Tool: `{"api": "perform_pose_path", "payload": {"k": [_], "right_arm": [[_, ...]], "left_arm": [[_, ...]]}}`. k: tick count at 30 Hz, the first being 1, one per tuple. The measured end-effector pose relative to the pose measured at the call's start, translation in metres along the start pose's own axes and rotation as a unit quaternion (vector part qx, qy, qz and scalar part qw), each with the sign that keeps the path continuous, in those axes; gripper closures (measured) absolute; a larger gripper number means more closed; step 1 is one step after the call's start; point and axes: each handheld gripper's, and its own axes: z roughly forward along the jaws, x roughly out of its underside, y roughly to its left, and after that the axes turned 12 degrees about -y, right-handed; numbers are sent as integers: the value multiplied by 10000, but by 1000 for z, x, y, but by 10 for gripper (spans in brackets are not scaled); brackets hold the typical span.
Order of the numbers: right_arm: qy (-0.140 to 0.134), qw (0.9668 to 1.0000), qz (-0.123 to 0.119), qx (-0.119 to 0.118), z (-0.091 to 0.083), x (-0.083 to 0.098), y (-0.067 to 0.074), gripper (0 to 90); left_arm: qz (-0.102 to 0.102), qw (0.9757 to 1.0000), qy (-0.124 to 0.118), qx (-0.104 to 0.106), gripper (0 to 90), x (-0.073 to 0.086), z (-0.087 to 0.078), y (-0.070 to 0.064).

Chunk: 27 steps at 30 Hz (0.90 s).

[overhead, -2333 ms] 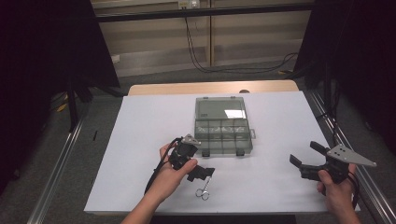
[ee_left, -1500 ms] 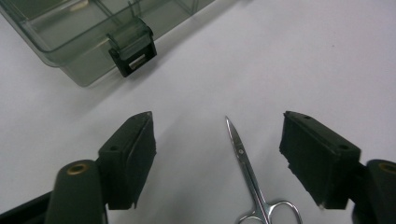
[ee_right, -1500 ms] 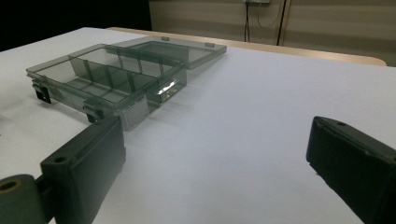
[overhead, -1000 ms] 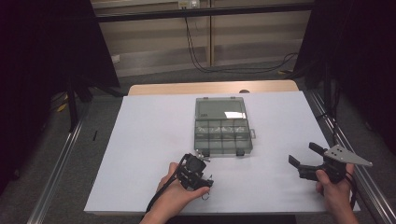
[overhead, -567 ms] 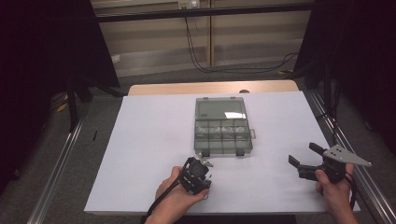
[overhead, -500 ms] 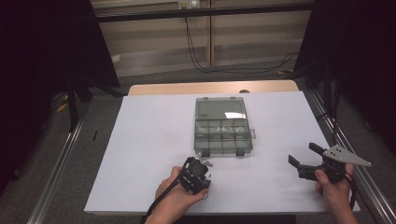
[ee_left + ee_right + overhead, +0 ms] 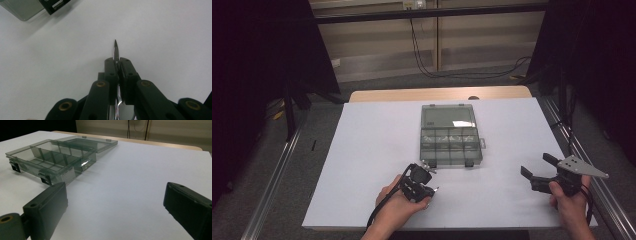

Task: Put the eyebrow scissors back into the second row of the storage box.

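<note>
A smoky clear compartment box [image 7: 450,135] lies open at the middle of the white table [image 7: 362,150], its lid [image 7: 448,117] folded flat toward 12 o'clock and the divided tray toward 6 o'clock. The back row of compartments holds small pale items too small to identify; the front row looks bare. Two black latches hang off the tray's near edge.

At 7 o'clock from the box, just beside its near-left corner, the left gripper [image 7: 428,184] is held low over the table. In the left gripper view its jaws are pressed together on a slim pair of metal scissors [image 7: 116,50], the pointed tip sticking out beyond the jaws and the shiny handle loops below them.

At 4 o'clock from the box, well apart from it, the right gripper [image 7: 537,172] sits with jaws spread wide and nothing between them, aimed toward the box.
</note>
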Motion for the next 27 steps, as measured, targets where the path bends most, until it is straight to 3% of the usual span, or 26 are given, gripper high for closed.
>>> {"api": "perform_pose_path", "payload": {"k": [4, 5, 8, 9, 10, 15, 19, 27], "right_arm": [[17, 10000, -3, 2, 0, 1, 0, 47], [15, 10000, 1, 3, 0, 1, -1, 47], [25, 10000, 6, 20, 0, 0, -1, 47], [30, 10000, 10, 27, 0, 1, -1, 47], [31, 10000, 16, 31, 0, 1, -2, 47], [61, 10000, 30, 42, 1, 2, 0, 48], [67, 10000, 7, 35, 1, 2, 0, 48], [73, 10000, 0, 27, 2, 3, 0, 48]], "left_arm": [[-53, 10000, -20, -9, 855, 0, 0, -1], [46, 10000, -41, 5, 856, -1, 0, -1], [-53, 9998, -153, 110, 900, -3, -5, -4], [146, 9997, -80, -155, 900, -4, -5, -8], [249, 9994, -4, -227, 900, -5, -3, -10], [-50, 10000, -62, 17, 894, -3, -2, -1], [-62, 10000, 43, 5, 879, 0, 1, -1], [-19, 10000, -33, 75, 890, 1, 0, 1]]}}
